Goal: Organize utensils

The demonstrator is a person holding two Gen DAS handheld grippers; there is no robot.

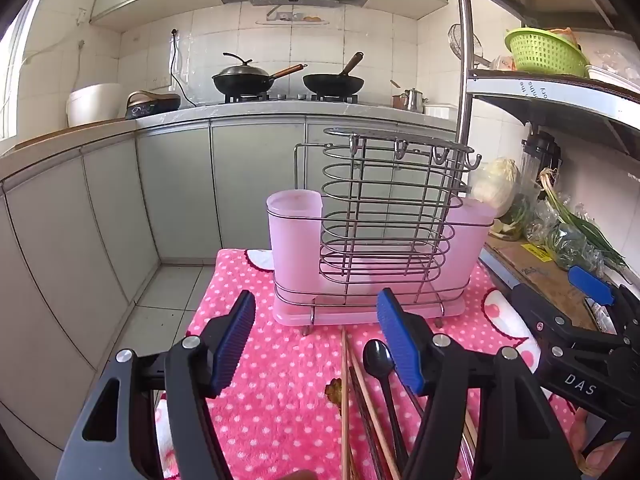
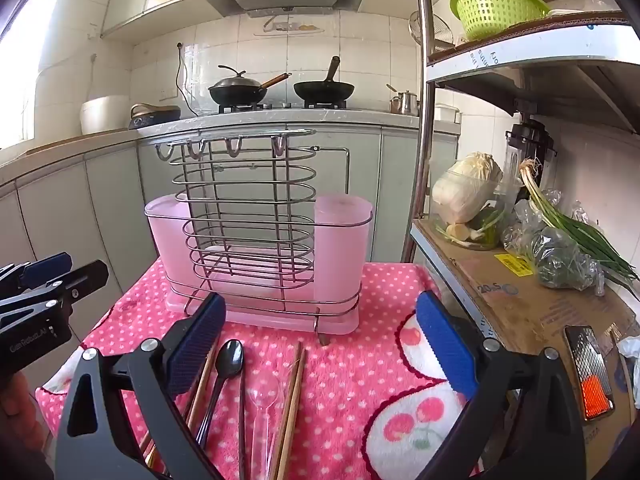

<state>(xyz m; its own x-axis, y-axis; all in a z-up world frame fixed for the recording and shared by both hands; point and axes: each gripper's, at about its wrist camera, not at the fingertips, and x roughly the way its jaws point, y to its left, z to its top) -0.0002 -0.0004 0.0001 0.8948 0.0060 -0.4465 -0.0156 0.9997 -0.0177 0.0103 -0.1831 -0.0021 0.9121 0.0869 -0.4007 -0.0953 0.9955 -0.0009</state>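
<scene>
Pink-clothed table (image 2: 344, 368): black spoon (image 2: 230, 356), chopsticks (image 2: 294, 392) before wire utensil rack (image 2: 256, 236); left claw (image 1: 316, 344), right claw (image 2: 320, 344) wide open, empty.

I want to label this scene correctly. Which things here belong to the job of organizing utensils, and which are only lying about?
Part of the job:
- black spoon
- clear plastic spoon
- wooden chopsticks
- utensil rack with pink cups
- left claw and right claw, both open and empty

Just lying about:
- cabbage
- green onions
- green basket
- two woks on the stove
- kettle
</scene>
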